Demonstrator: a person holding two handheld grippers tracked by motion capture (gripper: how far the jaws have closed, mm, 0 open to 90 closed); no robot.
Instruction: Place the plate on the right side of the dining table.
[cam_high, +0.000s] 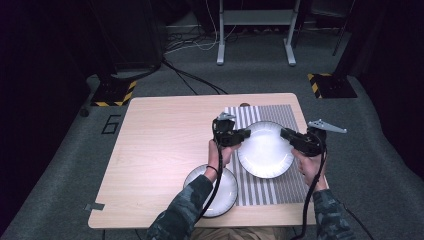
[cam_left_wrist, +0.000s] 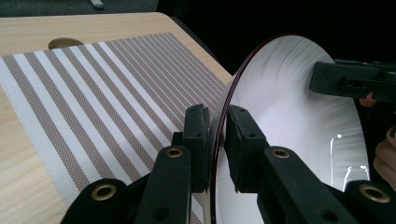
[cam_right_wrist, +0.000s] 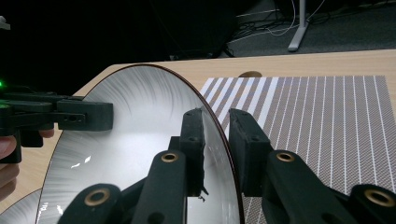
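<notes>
Clamping opposite rims, left claw (cam_high: 246, 134) and right claw (cam_high: 285, 133) hold the white plate (cam_high: 265, 150).

We wear dark camouflage sleeves (cam_high: 186, 209), and each black tool, left (cam_high: 243, 134) and right (cam_high: 285, 133), has brass-ringed screws, a trailing black cable and a grey three-cornered plate.

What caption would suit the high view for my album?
A person's left gripper and right gripper pinch opposite rims of a white plate above a striped placemat.
</notes>
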